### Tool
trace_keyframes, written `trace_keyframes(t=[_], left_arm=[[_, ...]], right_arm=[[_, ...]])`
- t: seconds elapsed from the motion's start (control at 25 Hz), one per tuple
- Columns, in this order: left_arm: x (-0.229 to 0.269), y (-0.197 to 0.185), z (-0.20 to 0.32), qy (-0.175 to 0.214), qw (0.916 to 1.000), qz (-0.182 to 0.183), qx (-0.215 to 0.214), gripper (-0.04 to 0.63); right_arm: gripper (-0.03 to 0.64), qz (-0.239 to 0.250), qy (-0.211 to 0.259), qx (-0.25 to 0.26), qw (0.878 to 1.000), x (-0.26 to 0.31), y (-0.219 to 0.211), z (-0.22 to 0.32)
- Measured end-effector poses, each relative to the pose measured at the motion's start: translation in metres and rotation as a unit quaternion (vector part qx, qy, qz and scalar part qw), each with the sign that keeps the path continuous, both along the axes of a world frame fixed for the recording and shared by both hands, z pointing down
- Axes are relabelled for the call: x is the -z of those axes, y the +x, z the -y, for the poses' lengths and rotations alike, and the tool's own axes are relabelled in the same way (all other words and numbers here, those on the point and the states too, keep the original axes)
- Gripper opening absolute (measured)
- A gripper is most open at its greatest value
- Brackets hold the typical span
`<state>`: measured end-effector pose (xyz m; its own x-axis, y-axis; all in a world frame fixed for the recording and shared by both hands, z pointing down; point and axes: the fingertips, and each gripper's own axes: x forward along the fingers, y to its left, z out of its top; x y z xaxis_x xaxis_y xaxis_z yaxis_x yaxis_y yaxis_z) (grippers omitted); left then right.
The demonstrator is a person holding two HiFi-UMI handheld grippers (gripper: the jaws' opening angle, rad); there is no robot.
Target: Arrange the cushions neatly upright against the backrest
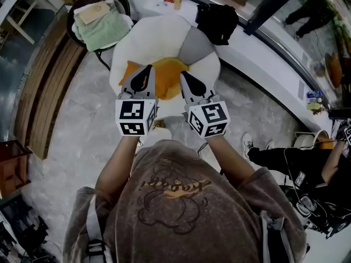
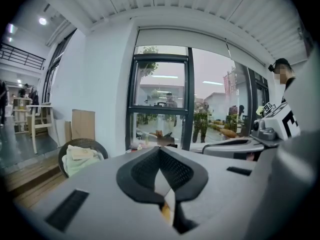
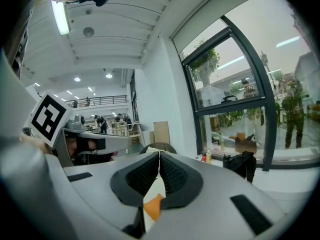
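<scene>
We see a white armchair (image 1: 159,34). An orange cushion (image 1: 167,73) lies on its seat, and a grey cushion (image 1: 194,45) sits at the back right. Our left gripper (image 1: 147,70) and right gripper (image 1: 184,76) are closed and empty above the orange one.

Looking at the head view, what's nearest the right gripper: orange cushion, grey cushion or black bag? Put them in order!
1. Orange cushion, on the chair, right beside the right gripper.
2. Grey cushion, farther back, to the right.
3. Black bag, farthest, on the white ledge.
</scene>
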<state>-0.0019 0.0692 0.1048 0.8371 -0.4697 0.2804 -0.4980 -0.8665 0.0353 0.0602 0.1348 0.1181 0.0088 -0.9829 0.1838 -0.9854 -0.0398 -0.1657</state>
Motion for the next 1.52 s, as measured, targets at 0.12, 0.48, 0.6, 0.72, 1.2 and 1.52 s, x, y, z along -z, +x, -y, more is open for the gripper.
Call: trace_keyframes(t=[0.12,0.48,0.6,0.72,1.2,1.52], left_arm=[[-0.003,0.006,0.022,-0.002,1.0000,0.002,-0.008,0.005],[-0.003,0.030,0.064,0.003,0.9994,-0.004,-0.035,0.005],[-0.008,0.034,0.075,-0.005,0.9995,-0.005,-0.030,0.005],[-0.011,0.039,0.079,-0.012,0.9996,-0.008,-0.023,0.005],[-0.019,0.069,0.103,-0.015,0.9998,-0.009,-0.008,0.005],[-0.047,0.079,0.125,-0.023,0.9997,0.005,-0.001,0.005]], right_arm=[[0.020,-0.002,-0.002,-0.005,1.000,-0.001,0.005,0.022],[0.020,0.004,0.017,-0.028,0.999,0.006,0.027,0.066],[0.021,0.004,0.011,-0.034,0.999,0.003,0.033,0.074],[0.020,0.007,0.007,-0.032,0.999,-0.001,0.037,0.077],[0.020,0.011,-0.002,-0.023,1.000,-0.014,0.068,0.105],[0.020,0.019,-0.015,-0.015,1.000,-0.036,0.080,0.125]])
